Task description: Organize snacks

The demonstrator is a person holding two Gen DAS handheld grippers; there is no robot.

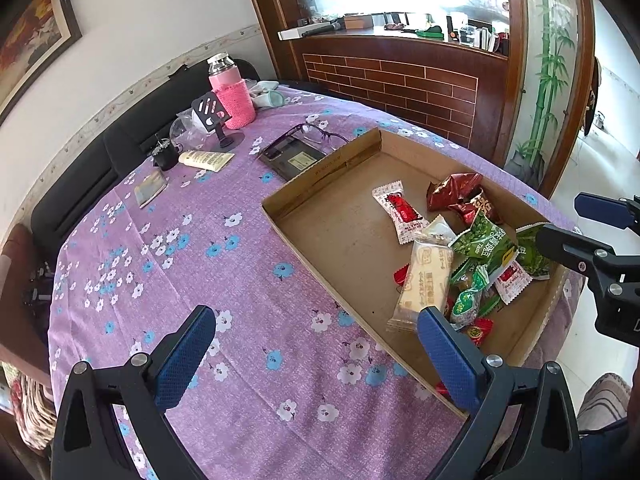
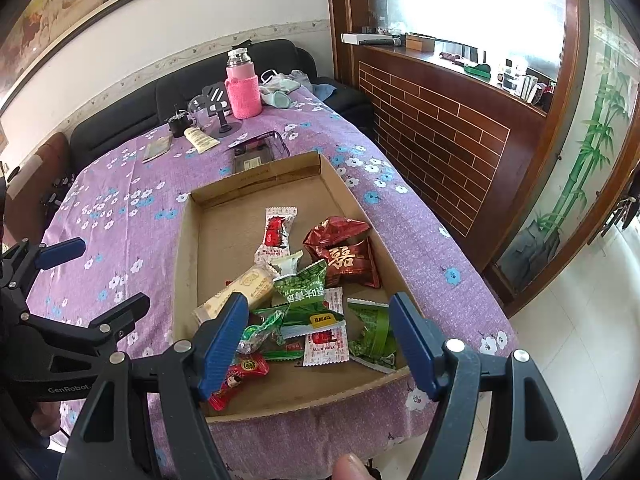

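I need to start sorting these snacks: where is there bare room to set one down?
Inside the cardboard tray, the far half behind the white-and-red candy packet is bare. The purple tablecloth left of the tray is open up to the cream tube and pink bottle. The tray's near end is crowded with the snack pile. Both hand-held grippers are open and empty.

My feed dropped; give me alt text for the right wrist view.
The open right gripper hovers over snack packets piled in a shallow cardboard box on a purple flowered tablecloth. The left gripper sits at left, a pink bottle beyond.
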